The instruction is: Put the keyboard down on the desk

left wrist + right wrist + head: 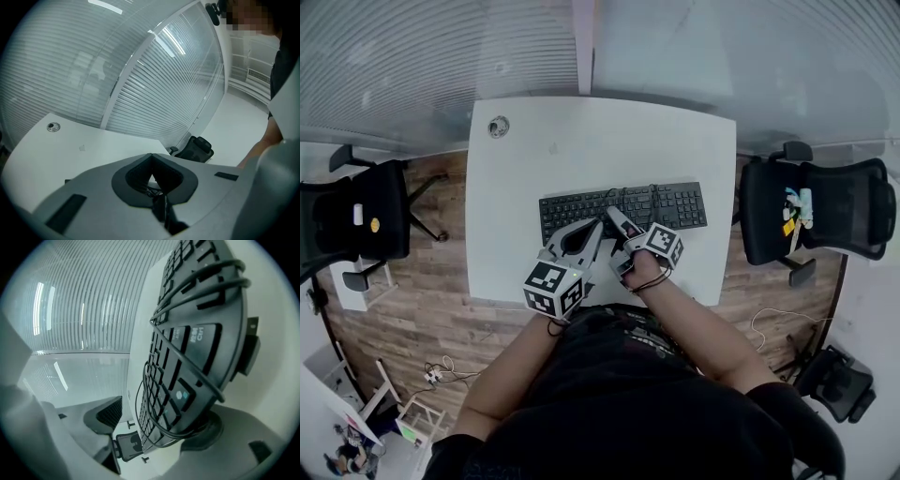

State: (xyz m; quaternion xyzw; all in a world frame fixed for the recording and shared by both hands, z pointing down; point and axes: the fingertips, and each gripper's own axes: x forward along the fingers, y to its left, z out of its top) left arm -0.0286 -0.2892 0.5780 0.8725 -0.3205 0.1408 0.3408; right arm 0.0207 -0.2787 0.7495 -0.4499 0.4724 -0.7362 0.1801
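A black keyboard lies flat on the white desk, near its front edge. Its cable is wound around its body. My right gripper stands open over the keyboard's front edge. In the right gripper view the keyboard sits between the jaws: one pad is against its edge and the other pad stands well apart. My left gripper is just left of it, at the same edge. Its pads meet in the left gripper view, with a bit of dark cable seen behind them.
A round cable grommet sits at the desk's far left corner. Black office chairs stand at the left and right of the desk. A glass wall with blinds runs behind it. Loose cables lie on the wooden floor.
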